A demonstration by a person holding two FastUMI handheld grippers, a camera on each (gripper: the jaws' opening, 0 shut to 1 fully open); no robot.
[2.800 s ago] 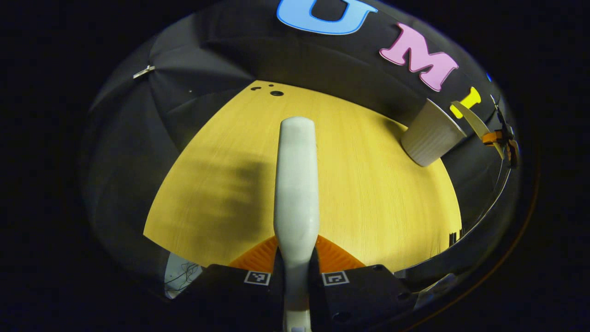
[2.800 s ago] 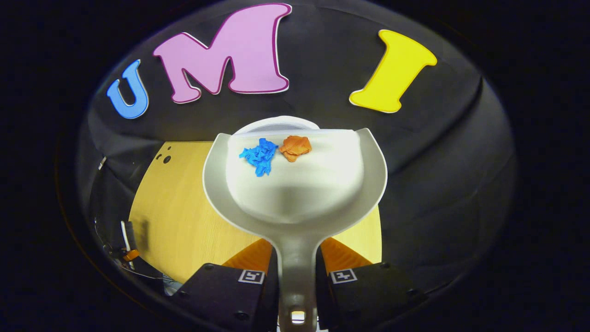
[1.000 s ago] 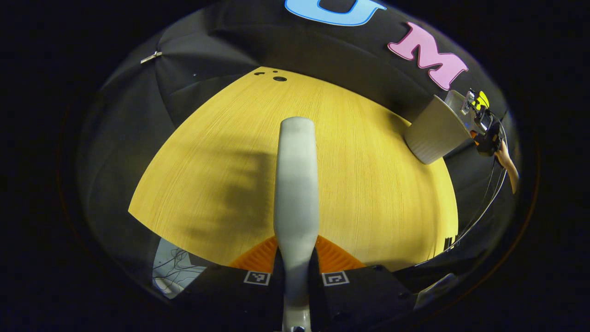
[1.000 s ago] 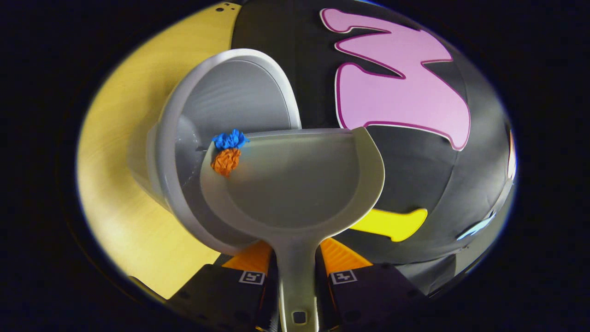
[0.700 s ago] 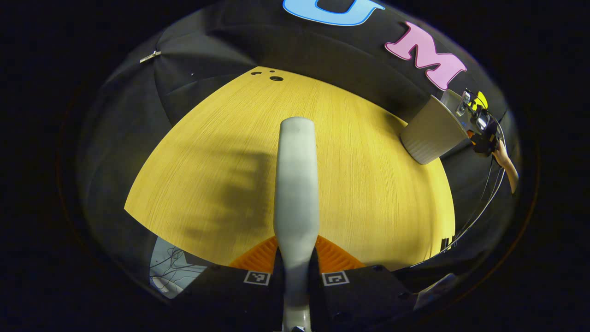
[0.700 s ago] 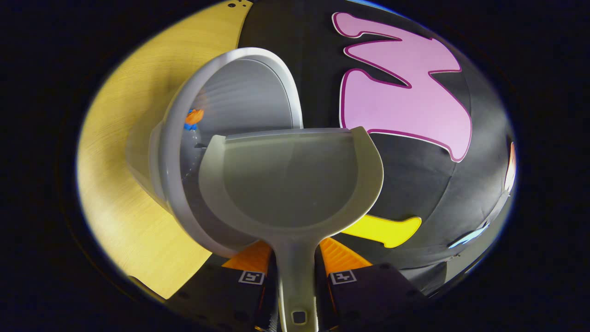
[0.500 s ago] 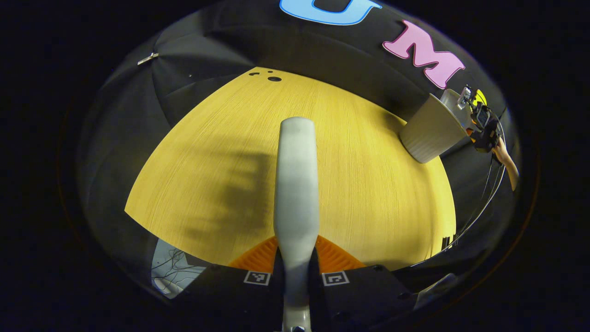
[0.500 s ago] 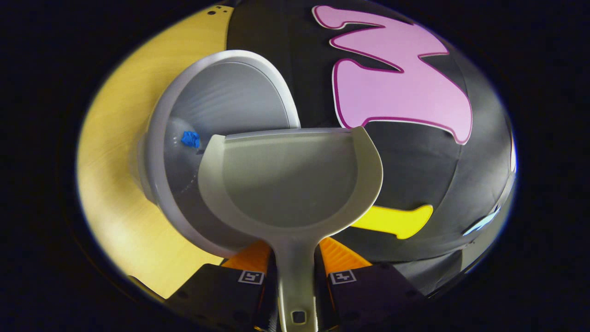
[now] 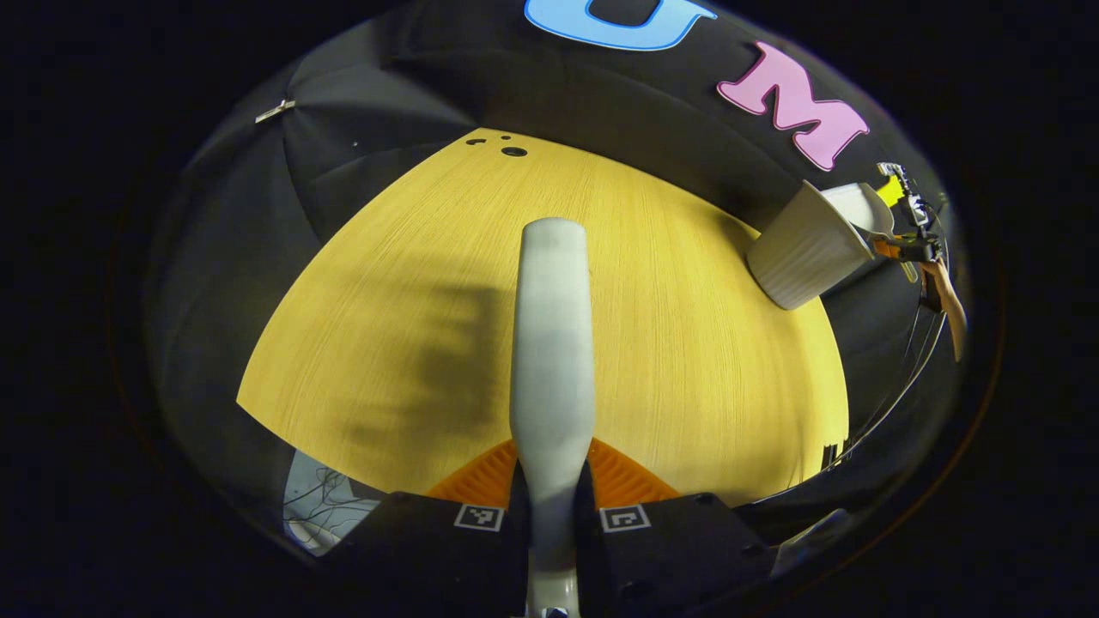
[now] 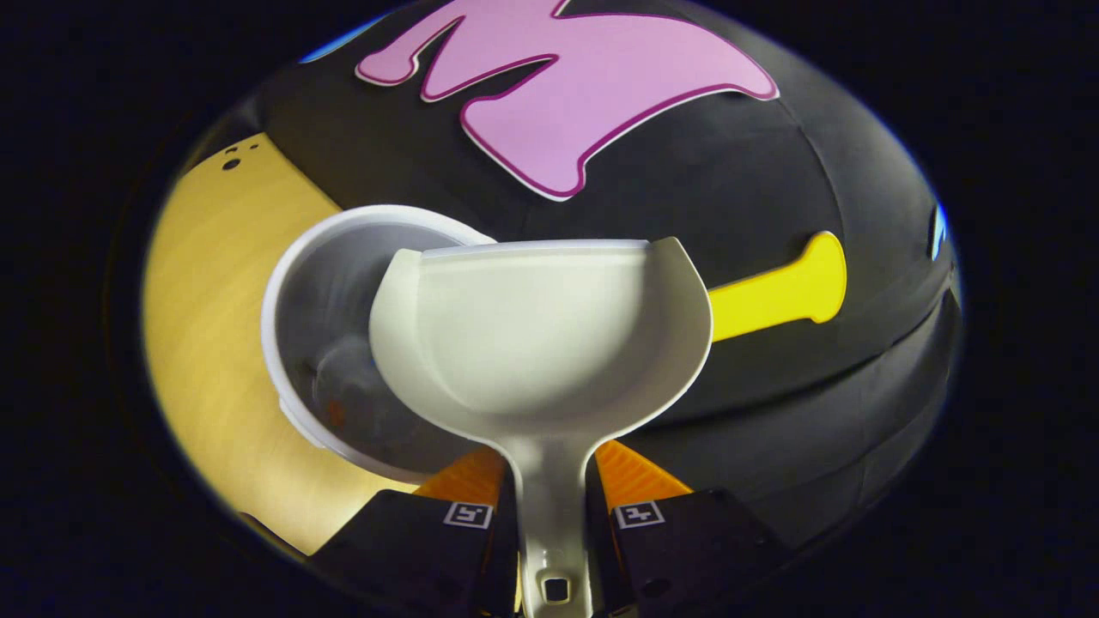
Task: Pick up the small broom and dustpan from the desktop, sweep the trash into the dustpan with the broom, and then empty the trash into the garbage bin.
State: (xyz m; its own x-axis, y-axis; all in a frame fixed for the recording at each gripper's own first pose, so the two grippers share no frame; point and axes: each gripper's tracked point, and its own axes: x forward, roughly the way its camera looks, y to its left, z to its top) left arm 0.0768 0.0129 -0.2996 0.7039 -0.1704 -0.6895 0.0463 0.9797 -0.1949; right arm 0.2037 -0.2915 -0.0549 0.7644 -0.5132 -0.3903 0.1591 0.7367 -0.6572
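Dustpan [image 10: 541, 335] sits clamped by its handle in the right gripper [image 10: 554, 515], both fingers pressing on the narrow neck just below the scoop. Its scoop shows bare, tipped over the open mouth of the garbage bin [image 10: 296, 283], which lies at about nine o'clock from the scoop; a small orange fleck low inside the bin looks like trash, though it is too blurred to be sure. The pan looks like thin, stiff, light plastic, smooth enough to twist between the fingers, so the flat neck near the scoop seems the right place to hold: short lever, little swing.

Broom [image 9: 552, 343] is held in the left gripper [image 9: 554, 515], fingers closed on the lower part of its pale handle, which runs straight toward twelve o'clock over the desktop [image 9: 687, 360]. It too reads as rigid and light; its bristles are hidden. From this view the bin stands at two o'clock near the desktop's far edge, with the other gripper and a hand [image 9: 944, 296] just beyond it.

The bin looks light and easily knocked, so the pan's rim is best kept off its lip.
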